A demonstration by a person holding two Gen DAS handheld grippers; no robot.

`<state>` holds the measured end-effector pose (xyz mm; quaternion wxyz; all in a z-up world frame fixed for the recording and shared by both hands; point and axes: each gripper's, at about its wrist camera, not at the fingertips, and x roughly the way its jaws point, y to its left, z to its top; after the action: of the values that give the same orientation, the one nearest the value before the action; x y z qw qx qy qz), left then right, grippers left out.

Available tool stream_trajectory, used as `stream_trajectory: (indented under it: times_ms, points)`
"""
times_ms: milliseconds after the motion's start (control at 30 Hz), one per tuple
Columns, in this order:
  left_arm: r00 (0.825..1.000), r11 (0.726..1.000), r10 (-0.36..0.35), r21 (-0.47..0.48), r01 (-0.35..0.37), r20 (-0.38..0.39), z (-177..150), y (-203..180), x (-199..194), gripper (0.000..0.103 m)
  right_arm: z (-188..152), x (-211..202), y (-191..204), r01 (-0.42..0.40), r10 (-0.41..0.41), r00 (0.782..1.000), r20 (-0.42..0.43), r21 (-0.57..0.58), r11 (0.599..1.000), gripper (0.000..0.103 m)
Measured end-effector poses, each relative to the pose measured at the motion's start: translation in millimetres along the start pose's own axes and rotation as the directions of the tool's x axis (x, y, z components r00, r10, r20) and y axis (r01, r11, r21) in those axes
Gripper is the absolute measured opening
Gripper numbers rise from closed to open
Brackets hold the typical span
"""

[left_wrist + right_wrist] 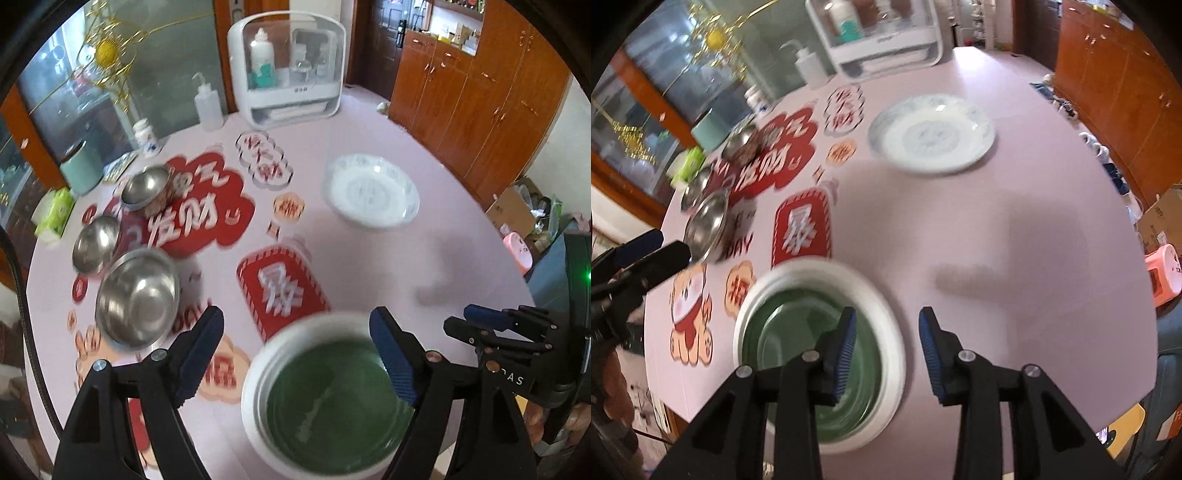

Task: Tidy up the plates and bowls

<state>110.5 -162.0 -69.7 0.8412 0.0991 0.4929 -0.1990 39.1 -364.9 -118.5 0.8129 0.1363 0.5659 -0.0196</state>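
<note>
Both grippers hang over a round pink table (1015, 258), jaws apart and holding nothing: the left gripper (295, 354) spread wide, the right gripper (887, 347) narrower. Just below them sits a white-rimmed green bowl (332, 413), free of the pads. Farther off rests a white patterned plate (373, 194); three stainless steel bowls (138, 295) line the table's left side.

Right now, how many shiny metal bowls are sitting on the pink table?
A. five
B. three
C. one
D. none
B: three round shiny metal bowls line the table's left side, a large near one, a middle one and a far one, as the left wrist view shows.
</note>
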Motion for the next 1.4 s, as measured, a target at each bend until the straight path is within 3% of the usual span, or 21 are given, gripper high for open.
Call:
stream_trajectory:
  times_ms: [300,600,867,1400]
  points:
    - [0.998,0.992,-0.005,0.126,-0.002,0.058,97.8,-22.8,36.3,0.08,73.1,-21.5,-43.7,0.053,-0.064,0.989,0.135,0.082,0.995,0.035]
    - [0.999,0.988,-0.033,0.153,0.037,-0.023,156.6,-40.9,128.8,0.08,131.4,14.8,-82.4,0.053,-0.068,0.992,0.108,0.137,0.989,0.035]
    - [0.988,0.995,-0.059,0.066,0.069,-0.143,165.9,-36.5,204.7,0.08,156.5,77.3,-119.0,-0.052,0.053,0.999,0.003,0.247,0.968,0.035]
    - [0.967,0.99,-0.122,-0.096,0.103,-0.225,165.9,-24.1,269.2,0.08,173.7,129.7,-137.1,-0.038,0.063,0.995,-0.082,0.279,0.959,0.035]
